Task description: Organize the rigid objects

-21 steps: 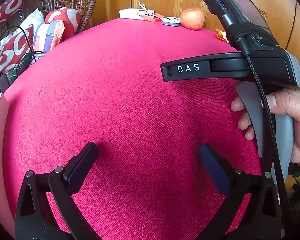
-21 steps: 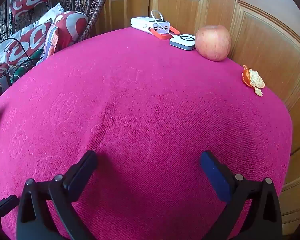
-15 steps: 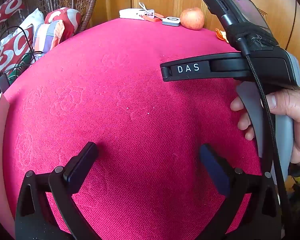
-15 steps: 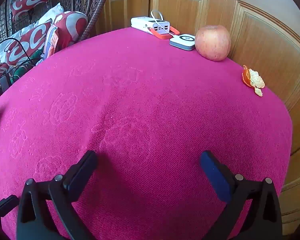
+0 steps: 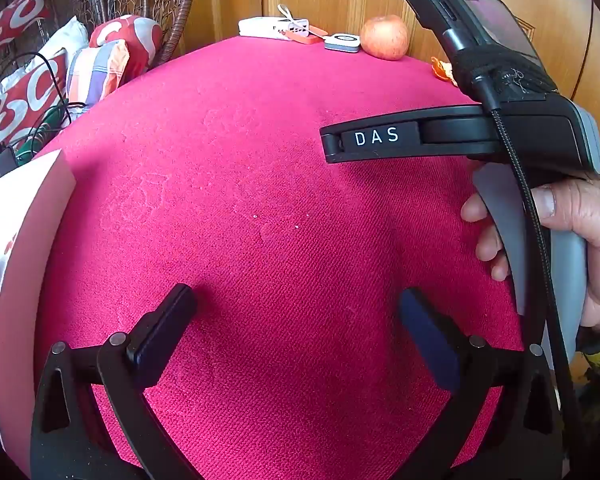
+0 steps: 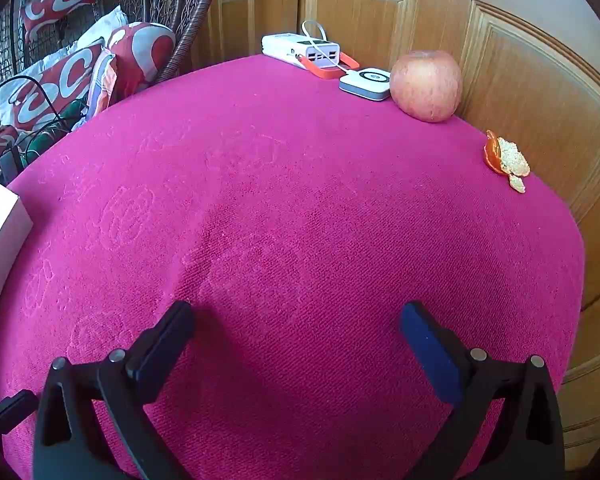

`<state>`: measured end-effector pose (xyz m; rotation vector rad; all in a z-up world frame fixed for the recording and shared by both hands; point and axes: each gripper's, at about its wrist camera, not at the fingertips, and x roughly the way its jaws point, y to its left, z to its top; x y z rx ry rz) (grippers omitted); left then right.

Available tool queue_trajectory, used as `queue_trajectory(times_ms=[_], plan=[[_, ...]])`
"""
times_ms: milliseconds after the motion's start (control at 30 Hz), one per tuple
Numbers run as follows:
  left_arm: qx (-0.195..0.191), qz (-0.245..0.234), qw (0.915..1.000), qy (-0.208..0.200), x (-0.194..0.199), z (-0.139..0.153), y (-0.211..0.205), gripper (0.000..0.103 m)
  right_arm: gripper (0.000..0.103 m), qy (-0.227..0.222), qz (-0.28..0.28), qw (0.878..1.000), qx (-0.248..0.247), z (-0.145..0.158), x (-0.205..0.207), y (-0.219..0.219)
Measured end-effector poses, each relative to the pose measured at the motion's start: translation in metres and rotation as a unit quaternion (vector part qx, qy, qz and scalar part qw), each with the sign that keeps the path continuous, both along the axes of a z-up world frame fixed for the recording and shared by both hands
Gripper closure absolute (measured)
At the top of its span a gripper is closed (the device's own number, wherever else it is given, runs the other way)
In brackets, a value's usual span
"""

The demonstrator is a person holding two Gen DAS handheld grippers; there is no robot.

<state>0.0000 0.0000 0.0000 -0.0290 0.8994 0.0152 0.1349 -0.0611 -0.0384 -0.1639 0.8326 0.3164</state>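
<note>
The rigid things sit at the far edge of the magenta surface (image 6: 300,216), well apart from both grippers: one apple (image 6: 426,85), with one small white charger (image 6: 365,83) touching its left side and one white power bank (image 6: 300,50), long axis running leftward, beyond that. The right gripper (image 6: 296,340) looks nearer the apple than the left gripper (image 5: 296,324). Both have their fingers apart and empty.
</note>
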Motion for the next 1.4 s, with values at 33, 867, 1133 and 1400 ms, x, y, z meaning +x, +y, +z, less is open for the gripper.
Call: queue_trajectory(times_ms=[33,867,1133,1400], plan=[[0.0,0.0,1.0,0.0,0.0,0.0,-0.0001,0.0,0.0,0.0,0.0,1.0,0.0,0.0,0.0,0.0],[0.0,0.0,1.0,0.0,0.0013,-0.001,0.0003,0.0,0.0,0.0,0.0,1.0,0.0,-0.0005,0.0002,-0.0006],[0.001,-0.001,1.0,0.0,-0.0019,0.0005,0.0003,0.0,0.0,0.0,0.0,1.0,0.0,0.0007,0.0008,-0.0002],[0.001,-0.001,1.0,0.0,-0.0019,0.0004,0.0004,0.0,0.0,0.0,0.0,1.0,0.0,0.0007,0.0011,-0.0003]])
